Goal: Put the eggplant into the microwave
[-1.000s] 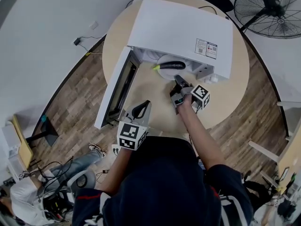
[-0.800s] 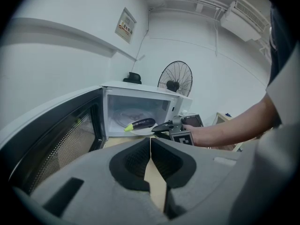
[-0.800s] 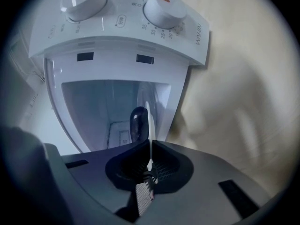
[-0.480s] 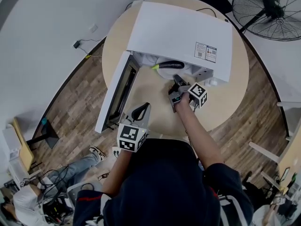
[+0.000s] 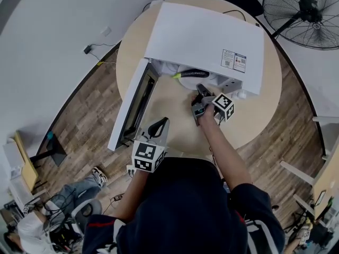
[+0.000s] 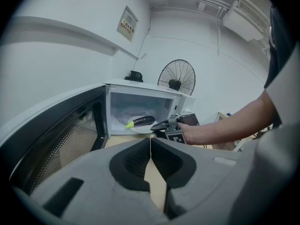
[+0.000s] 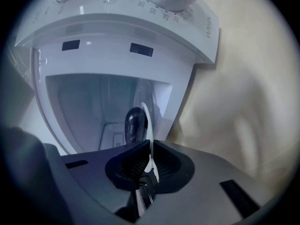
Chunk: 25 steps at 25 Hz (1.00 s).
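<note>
A dark purple eggplant [image 5: 195, 73] with a yellow-green stem lies on a white plate [image 5: 185, 79] at the mouth of the white microwave [image 5: 206, 36]. The microwave's door [image 5: 132, 105] hangs open to the left. My right gripper [image 5: 200, 90] is shut on the plate's near rim. In the right gripper view the plate [image 7: 146, 118] is edge-on between the jaws, with the eggplant [image 7: 135, 123] just beyond. My left gripper [image 5: 159, 125] is shut and empty, held back near the table's front edge. From there I see the eggplant [image 6: 143, 121] inside the cavity.
The microwave stands on a round beige table [image 5: 175, 115] above a wood floor. A standing fan [image 5: 302, 12] is at the back right. A cable and plug [image 5: 87, 48] lie on the floor at the left. Another person [image 5: 63, 205] sits at the lower left.
My right gripper has moved slightly forward, carrying the plate and eggplant a little deeper under the microwave's top. The left gripper has hardly moved.
</note>
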Each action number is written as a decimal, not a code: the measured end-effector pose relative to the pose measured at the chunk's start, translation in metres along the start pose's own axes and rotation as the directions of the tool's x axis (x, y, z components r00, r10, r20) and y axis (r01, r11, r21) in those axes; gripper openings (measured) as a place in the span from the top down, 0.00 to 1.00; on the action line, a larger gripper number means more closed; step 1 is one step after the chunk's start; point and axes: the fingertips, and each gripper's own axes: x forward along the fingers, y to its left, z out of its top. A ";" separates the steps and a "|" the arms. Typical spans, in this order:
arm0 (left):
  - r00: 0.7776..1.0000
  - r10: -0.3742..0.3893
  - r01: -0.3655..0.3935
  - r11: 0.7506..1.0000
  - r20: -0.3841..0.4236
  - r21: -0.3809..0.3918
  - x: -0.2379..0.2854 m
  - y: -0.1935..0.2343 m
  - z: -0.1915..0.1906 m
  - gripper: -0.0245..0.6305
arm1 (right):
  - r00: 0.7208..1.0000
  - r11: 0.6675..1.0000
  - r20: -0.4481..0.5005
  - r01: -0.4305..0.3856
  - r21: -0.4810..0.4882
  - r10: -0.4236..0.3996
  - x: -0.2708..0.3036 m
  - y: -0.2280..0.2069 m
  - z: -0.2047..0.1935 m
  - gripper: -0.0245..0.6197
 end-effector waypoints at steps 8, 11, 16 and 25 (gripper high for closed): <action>1.000 0.000 0.000 1.000 -0.003 0.001 -0.001 -0.003 -0.001 0.93 | 1.000 1.000 -0.004 -0.001 -0.017 0.000 -0.001 0.000 0.001 0.92; 1.000 -0.001 0.001 1.000 -0.002 0.004 0.000 -0.006 -0.002 0.93 | 1.000 0.997 -0.019 0.021 -0.072 -0.022 -0.003 -0.002 0.001 0.92; 1.000 -0.005 0.004 1.000 0.008 0.006 -0.001 -0.011 0.001 0.93 | 0.999 0.985 -0.042 0.026 -0.168 -0.033 -0.013 0.002 -0.001 0.88; 1.000 0.004 -0.004 1.000 0.023 0.005 0.001 -0.015 0.003 0.93 | 0.997 0.947 -0.063 0.023 -0.319 -0.045 -0.036 0.003 -0.002 0.88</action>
